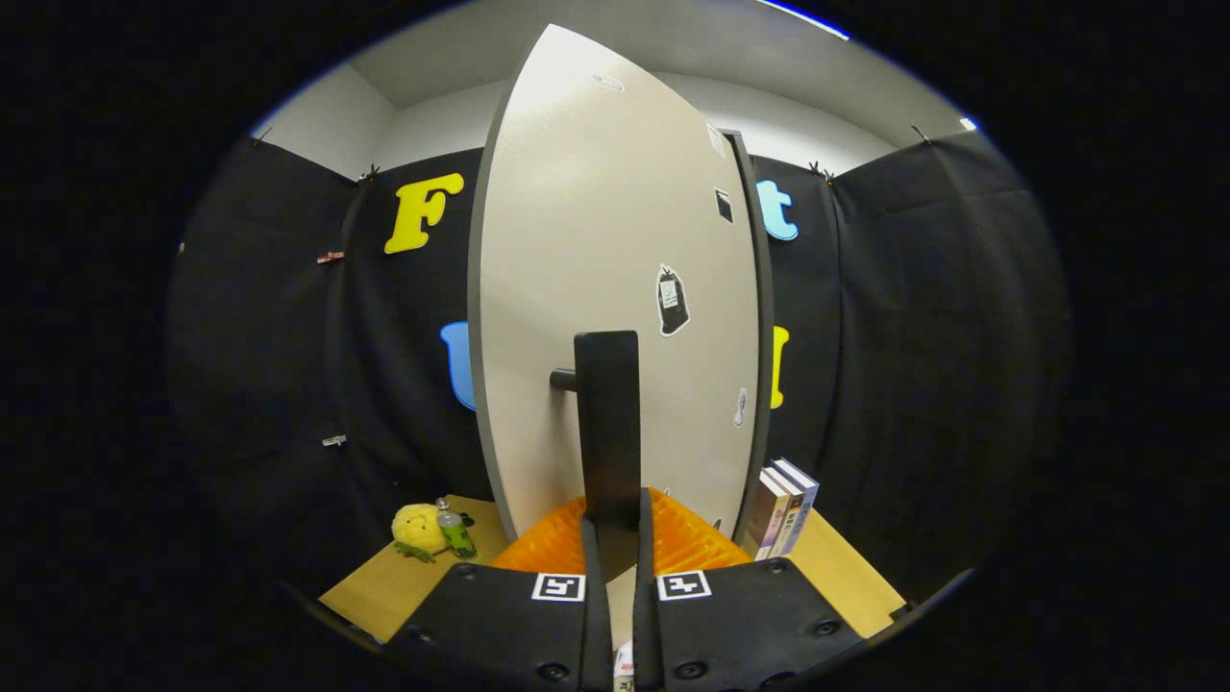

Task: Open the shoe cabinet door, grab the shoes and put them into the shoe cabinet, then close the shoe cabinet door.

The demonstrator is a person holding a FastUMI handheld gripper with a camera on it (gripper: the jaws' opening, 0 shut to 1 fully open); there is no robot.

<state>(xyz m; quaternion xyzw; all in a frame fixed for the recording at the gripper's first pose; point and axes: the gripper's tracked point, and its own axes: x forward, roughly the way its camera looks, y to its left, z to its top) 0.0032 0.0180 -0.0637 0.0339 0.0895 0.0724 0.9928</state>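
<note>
The shoe cabinet's pale door (pixel 615 250) stands upright right in front of me, seen at an angle, with its dark edge (pixel 764 317) to the right. Small stickers dot its face. A black vertical bar handle (pixel 607 413) sticks out from the door on a short stub. My gripper (pixel 615 524) is shut on the lower end of this handle, one finger pressing on each side.
The cabinet stands on a wooden tabletop (pixel 384 586). Left of the door lie a yellow plush toy (pixel 417 529) and a small green bottle (pixel 455 531). A few upright books (pixel 783 509) lean beside the door's right edge. Black cloth walls close the booth all round.
</note>
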